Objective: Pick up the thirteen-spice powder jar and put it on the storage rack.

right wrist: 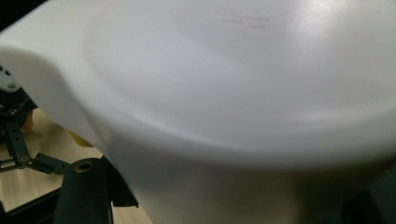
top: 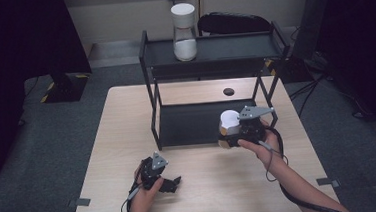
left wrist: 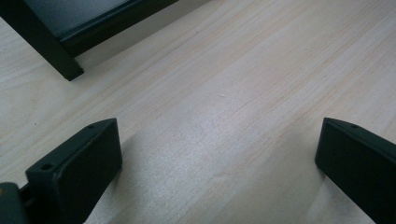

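While clamped sideways, white-lidded jar (top: 229, 124), lid leftward.

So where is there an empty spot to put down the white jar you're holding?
The top shelf is bare to the right of the jar standing there. The lower shelf is bare to the left of the held jar. The table is open left of the rack. It is crowded around the right gripper and the left gripper.

White-lidded jar (top: 228, 122) tilted, lifted above table, in front of rack's lower shelf.
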The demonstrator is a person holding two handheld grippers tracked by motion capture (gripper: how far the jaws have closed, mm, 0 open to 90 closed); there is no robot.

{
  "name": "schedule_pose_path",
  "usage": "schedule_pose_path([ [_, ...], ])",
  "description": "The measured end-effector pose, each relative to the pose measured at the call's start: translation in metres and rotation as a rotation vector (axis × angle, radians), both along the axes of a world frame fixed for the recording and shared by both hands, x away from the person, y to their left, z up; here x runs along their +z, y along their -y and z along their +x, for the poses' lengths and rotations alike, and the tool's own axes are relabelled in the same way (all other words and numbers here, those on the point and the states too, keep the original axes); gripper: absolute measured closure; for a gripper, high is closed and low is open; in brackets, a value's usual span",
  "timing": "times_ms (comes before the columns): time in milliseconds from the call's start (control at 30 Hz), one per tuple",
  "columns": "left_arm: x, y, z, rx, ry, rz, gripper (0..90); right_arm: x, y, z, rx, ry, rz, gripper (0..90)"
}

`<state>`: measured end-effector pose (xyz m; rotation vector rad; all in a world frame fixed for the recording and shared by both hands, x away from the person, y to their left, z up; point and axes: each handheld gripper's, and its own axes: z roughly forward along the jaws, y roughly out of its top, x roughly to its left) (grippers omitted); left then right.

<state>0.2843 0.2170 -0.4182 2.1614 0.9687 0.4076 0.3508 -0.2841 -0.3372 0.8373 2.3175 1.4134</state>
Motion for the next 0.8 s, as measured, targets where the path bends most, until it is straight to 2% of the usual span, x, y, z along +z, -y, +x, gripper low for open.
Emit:
schedule_pose_path([
  [633, 0.000, 0.000, 0.000, 0.000, 0.000, 0.000, 0.0, 0.043, 0.000, 0.017, -0.038, 0.021, 0.003, 29.7],
  [800, 0.000, 0.000, 0.000, 0.000, 0.000, 0.000, 0.0, 0.056, -0.001, 0.021, -0.033, 0.025, 0.001, 29.7],
])
